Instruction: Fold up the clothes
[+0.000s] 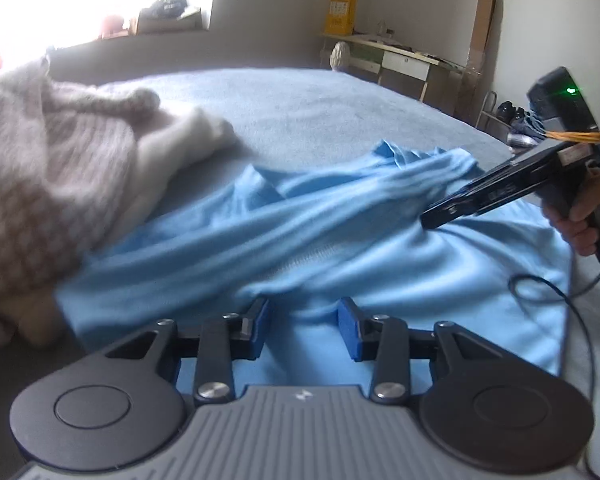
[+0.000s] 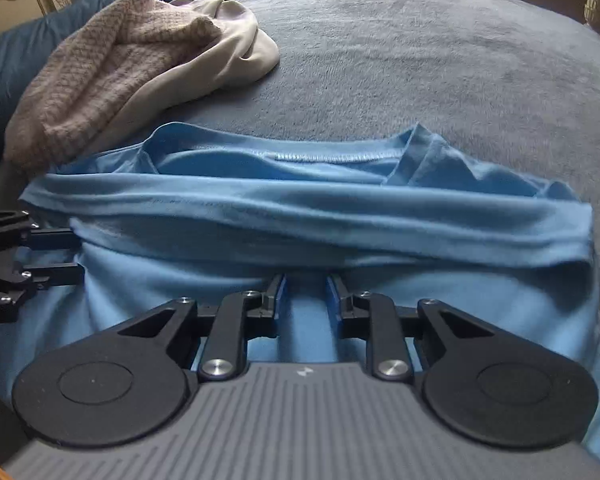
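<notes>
A light blue T-shirt [image 1: 300, 224] [image 2: 300, 208] lies crumpled in long folds across a grey-blue bed blanket [image 1: 300, 108] [image 2: 420, 60], its collar on the far side. My left gripper [image 1: 303, 320] hovers over the shirt's near edge, its blue pads apart with fabric showing in the gap. In the right wrist view the left gripper [image 2: 74, 256] reaches in from the left edge. My right gripper [image 2: 306, 296] stands low over the shirt with a narrow gap and cloth visible between the fingers. Seen from the left wrist view, the right gripper [image 1: 432, 220] has its tips at the shirt.
A beige knitted sweater [image 1: 40, 160] [image 2: 100, 80] and a pale grey garment [image 2: 228, 52] are piled at the left. A hand [image 1: 576, 224] grips the right tool, trailing a black cable [image 1: 572, 300]. A desk [image 1: 400, 56] stands beyond the bed, a dark blue pillow [image 2: 4, 60] at far left.
</notes>
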The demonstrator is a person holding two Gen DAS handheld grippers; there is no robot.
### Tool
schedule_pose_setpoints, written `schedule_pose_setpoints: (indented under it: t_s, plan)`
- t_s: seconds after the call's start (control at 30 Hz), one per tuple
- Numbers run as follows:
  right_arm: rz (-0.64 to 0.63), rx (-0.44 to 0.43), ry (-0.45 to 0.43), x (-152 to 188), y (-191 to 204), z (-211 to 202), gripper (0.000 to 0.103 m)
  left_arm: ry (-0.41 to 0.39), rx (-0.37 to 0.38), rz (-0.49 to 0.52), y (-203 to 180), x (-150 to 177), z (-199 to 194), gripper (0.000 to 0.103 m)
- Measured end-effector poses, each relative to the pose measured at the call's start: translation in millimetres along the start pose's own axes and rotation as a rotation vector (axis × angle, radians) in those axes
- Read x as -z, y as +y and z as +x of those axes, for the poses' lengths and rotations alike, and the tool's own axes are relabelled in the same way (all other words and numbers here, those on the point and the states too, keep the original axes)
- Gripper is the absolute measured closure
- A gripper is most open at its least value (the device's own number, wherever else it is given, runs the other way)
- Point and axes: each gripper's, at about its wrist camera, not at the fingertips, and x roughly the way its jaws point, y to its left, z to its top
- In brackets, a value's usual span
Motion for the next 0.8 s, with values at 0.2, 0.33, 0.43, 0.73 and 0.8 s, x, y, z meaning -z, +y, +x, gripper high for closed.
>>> schedule_pose_setpoints:
  t_s: [0.2,0.33,0.43,0.73,0.8]
  plan:
    - [0.124,0.066,-0.175,-64.9,-27.7,18.4,0.083,-0.108,-0.164,-0.138,37.1,-44.1,15.9,0.061]
    - [0.291,0.091,-0.307,-64.9,-57.3,1.8,0.081,-0.211,-0.263,-0.270,54.1,-42.9,-0.4,0.055]
    - [0.342,0.093,-0.342,-41.1,-76.3,-20.7,0.081,-0.249,-0.283,-0.311,56.9,-34.9,-17.3,0.054]
    - [0.785,0.063,-0.417,86.1,-159.3,-137.6,0.069,-0.225,-0.238,-0.475,73.7,-11.6,-92.4,0.037]
    - [0.907,0.013,-0.362,117.8,-167.5,-149.5,0.060,-0.167,-0.191,-0.570,83.1,-1.6,-104.9,0.037]
